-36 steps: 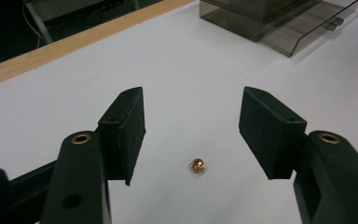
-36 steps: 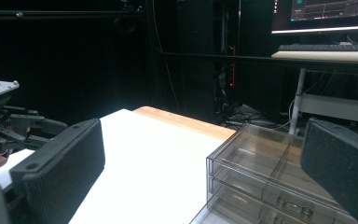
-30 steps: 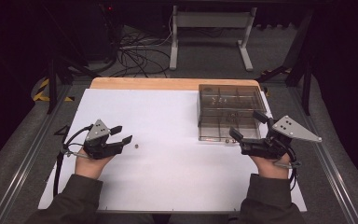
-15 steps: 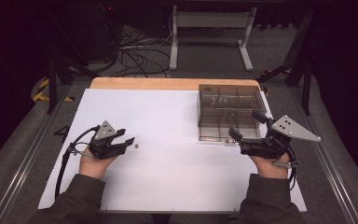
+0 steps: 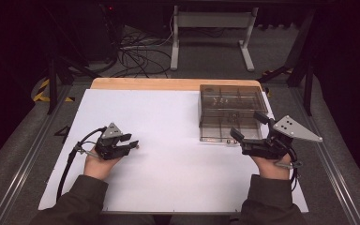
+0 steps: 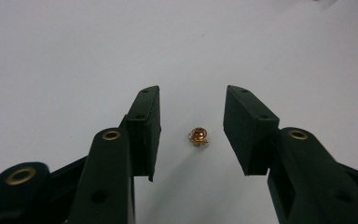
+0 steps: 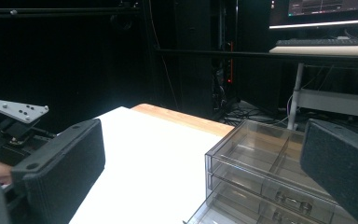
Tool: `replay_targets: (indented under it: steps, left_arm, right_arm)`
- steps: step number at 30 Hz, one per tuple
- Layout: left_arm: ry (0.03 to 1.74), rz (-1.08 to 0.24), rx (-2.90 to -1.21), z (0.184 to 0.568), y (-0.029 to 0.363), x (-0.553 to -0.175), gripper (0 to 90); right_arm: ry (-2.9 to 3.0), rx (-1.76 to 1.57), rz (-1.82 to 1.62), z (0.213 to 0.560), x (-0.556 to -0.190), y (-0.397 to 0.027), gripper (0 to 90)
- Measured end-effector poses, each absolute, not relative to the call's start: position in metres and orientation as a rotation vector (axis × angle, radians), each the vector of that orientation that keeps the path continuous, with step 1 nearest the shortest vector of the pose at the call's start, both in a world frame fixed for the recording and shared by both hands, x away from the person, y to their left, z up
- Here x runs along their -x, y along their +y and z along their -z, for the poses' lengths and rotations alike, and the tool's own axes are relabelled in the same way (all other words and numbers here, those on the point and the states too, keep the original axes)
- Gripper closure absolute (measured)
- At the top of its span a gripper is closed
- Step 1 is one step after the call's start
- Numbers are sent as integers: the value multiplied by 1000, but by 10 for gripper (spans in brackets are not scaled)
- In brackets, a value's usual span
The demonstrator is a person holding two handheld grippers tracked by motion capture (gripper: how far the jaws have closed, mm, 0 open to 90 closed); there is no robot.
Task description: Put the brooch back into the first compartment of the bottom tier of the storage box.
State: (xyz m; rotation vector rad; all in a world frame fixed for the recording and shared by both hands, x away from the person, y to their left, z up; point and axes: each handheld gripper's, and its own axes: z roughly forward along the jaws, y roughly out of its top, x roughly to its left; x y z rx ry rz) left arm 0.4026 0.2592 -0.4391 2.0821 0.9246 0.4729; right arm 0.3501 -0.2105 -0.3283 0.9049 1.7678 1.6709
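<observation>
A small gold stud (image 6: 198, 136) was seen between the spread left gripper (image 6: 192, 130) jaws; the right gripper (image 5: 249, 125) was spread beside the drawer box (image 5: 229, 111).

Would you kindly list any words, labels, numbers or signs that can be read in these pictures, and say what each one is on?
None can be read.
The monitor at the top right of the right gripper view shows a strip of screen content, too small and blurred to read.
The clear drawer box, the white table sheet and both grippers carry no visible lettering.

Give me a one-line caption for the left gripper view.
Open left gripper straddling a small gold trinket on the white table surface.
</observation>
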Motion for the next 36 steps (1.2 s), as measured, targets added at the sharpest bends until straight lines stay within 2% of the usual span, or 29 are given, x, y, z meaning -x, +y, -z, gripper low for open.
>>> replay_targets:
  steps: [22, 36]
  left_arm:
    - [979, -404, -2146, 455, 246, -413, 668]
    - [1012, -438, -2179, 459, 241, -413, 764]
  right_arm:
    - [1776, -912, -1664, 329, -350, -210, 8]
    - [1769, -912, -1665, 328, -350, -211, 8]
